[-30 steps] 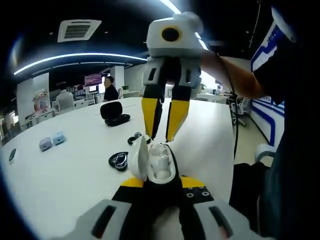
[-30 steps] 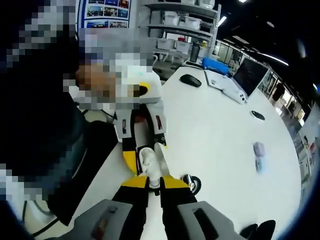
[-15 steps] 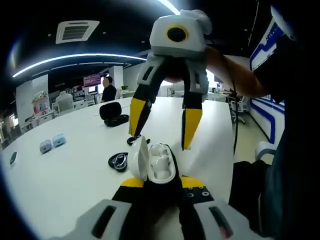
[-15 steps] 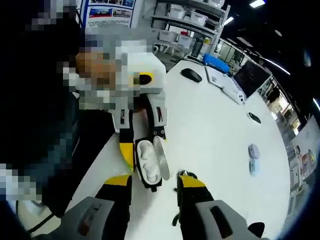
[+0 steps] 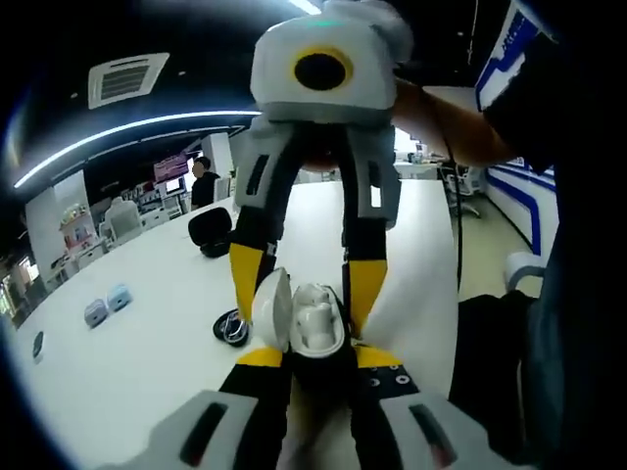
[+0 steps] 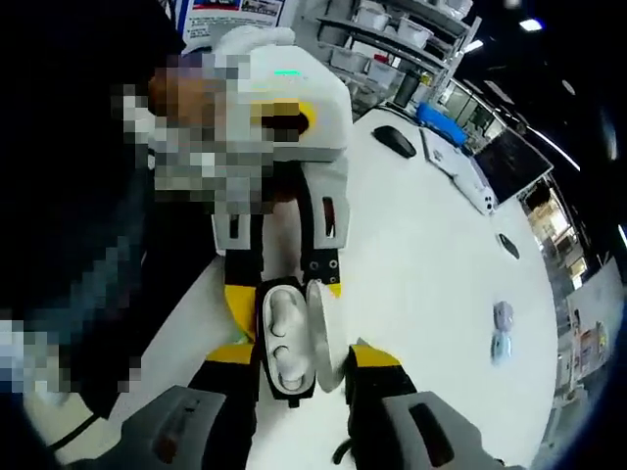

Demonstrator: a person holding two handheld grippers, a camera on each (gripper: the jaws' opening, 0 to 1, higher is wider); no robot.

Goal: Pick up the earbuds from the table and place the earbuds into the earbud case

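Gripping an open earbud case (image 5: 304, 323) between its yellow-tipped jaws, the left gripper (image 5: 309, 357) holds the case upright above a smooth white counter (image 5: 147, 333). The case is a glossy white, rounded clamshell; its hinged lid (image 5: 269, 311) stands open to one side of the left jaws, and the inner tray is moulded white plastic. Two pale rounded earbuds (image 6: 277, 333) appear to lie seated in the tray, one beyond the other along the jaws in the right gripper view, though glare makes the count uncertain. The right gripper (image 6: 294, 357) has its jaws spread wide, one on either side of the case (image 6: 284, 338) and close to it; whether they touch it cannot be told. In the left gripper view the right gripper (image 5: 304, 284) descends from above, its two black arms ending in yellow pads that straddle the case. Each gripper has a grey-white hard plastic body. On the counter beyond the left jaws lie one black ring-shaped object (image 5: 231, 328) just beside the case, one black open pouch-like case (image 5: 208, 230) farther off, and two small pastel boxes (image 5: 108, 305) side by side well apart from the jaws.
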